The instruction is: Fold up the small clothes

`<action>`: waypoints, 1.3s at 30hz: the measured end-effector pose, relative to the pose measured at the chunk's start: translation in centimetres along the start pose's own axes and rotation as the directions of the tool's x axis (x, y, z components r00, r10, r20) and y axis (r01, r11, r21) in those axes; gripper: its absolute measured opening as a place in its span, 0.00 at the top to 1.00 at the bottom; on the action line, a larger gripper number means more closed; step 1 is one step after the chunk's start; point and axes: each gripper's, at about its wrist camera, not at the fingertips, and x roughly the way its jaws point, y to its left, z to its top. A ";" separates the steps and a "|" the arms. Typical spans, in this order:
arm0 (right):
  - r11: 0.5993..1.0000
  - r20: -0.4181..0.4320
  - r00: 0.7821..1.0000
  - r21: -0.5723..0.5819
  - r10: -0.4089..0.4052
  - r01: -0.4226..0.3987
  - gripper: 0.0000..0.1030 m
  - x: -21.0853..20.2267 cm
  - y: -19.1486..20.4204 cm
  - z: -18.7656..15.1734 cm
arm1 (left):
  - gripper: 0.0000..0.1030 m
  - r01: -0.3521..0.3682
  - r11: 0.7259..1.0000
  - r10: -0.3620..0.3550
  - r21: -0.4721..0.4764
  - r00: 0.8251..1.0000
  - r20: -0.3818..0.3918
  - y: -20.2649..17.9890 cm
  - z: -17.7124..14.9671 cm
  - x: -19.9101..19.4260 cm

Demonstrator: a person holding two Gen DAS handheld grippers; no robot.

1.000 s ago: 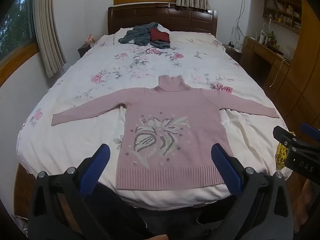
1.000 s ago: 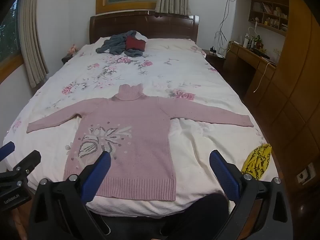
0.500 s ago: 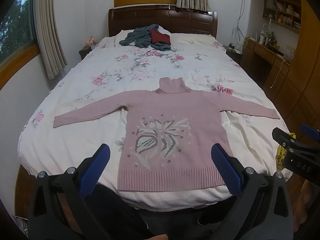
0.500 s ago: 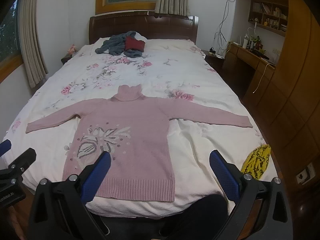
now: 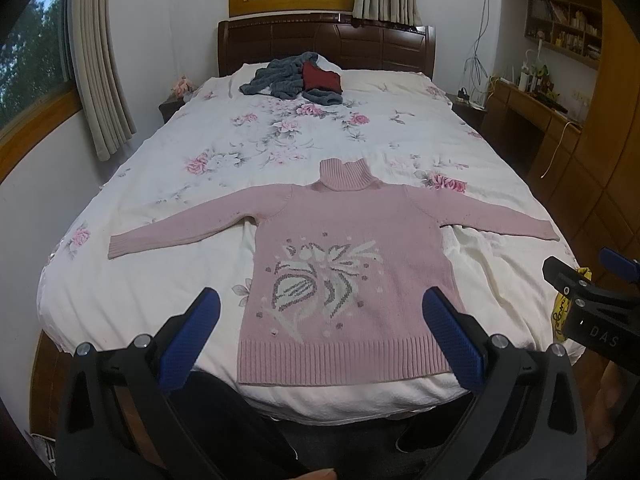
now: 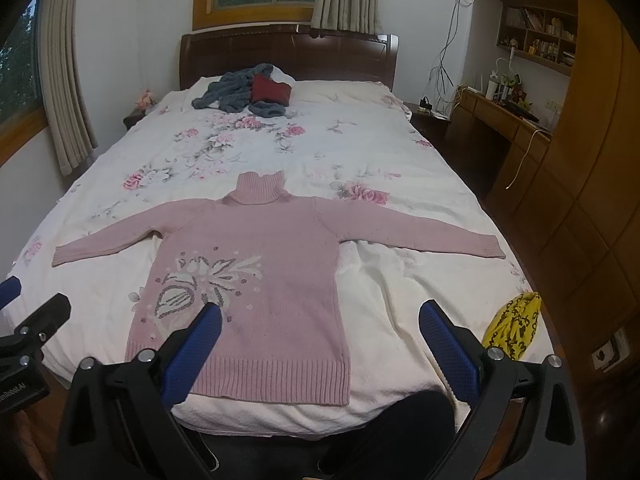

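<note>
Broadly, a bed with a floral sheet fills both views. Flat on its near half lies a pink sweater, front up, sleeves spread left and right, hem at the near edge. Far off by the headboard sits a grey and red heap. Near the foot, the left gripper and right gripper hover with fingers spread wide, grasping nothing. A yellow bag lies at the near right corner.

Pink sweater lies flat mid-frame on the bed, sleeves spread; right tongs gape at the bottom
</note>
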 end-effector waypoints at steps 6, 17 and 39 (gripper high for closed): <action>1.000 0.000 1.000 0.001 0.001 -0.001 0.04 0.0 0.0 0.0 | 0.03 -0.001 1.000 0.001 0.001 1.000 0.000 -0.4 -0.5 -0.1; 1.000 -0.001 1.000 0.000 0.000 0.000 0.04 -0.1 0.0 0.1 | 0.03 -0.001 1.000 0.001 0.001 1.000 -0.002 -0.4 -0.5 0.0; 1.000 -0.011 1.000 0.002 0.003 -0.003 0.04 0.3 -0.2 -0.7 | 0.03 0.000 1.000 0.000 0.001 1.000 -0.013 -0.4 -0.9 0.6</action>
